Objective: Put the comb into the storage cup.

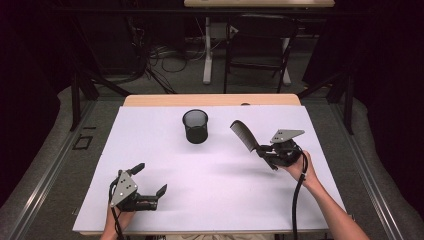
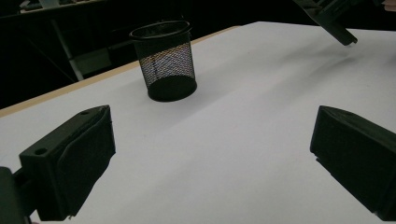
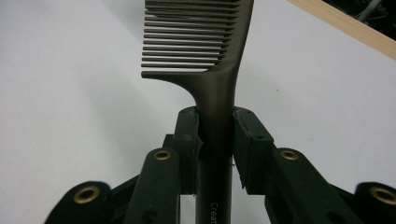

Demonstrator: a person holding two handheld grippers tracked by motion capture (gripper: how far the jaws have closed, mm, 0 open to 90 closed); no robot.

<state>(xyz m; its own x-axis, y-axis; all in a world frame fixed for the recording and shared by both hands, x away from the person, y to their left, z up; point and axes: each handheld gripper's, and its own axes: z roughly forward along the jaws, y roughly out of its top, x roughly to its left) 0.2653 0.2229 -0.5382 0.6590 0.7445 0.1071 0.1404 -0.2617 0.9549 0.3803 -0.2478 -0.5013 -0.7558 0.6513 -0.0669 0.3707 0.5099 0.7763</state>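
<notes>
The desk point(image 1: 150, 200) gives you a broad white top with plenty of bare surface on every side of the work, so start by reading that room: its far wooden edge runs just behind the mesh cup point(image 1: 195, 127), its near edge lies under your forearms, and nothing else stands between your two hands. The cup stands upright in the far middle, well apart from both grippers, with its mouth open to the top. Your right gripper point(image 1: 263, 151) holds the comb point(image 1: 243, 135) in the air to the right of the cup, teeth end pointing up and toward it; in the right gripper view the fingers point(image 3: 188, 140) are clamped on the handle just below the teeth. That looks like a carry toward the cup, so bring the comb across above the rim rather than low, since a sideways knock could easily tip so light a cup. A comb held this near its teeth would probably go in more cleanly handle first, so consider turning your wrist until the long end hangs down over the mouth, then lower it inside before you let go. Your left gripper point(image 1: 150, 186) rests near the front left of the desk with its fingers point(image 2: 70, 163) spread wide and holding nothing; it is free to steady the cup if you want.
</notes>
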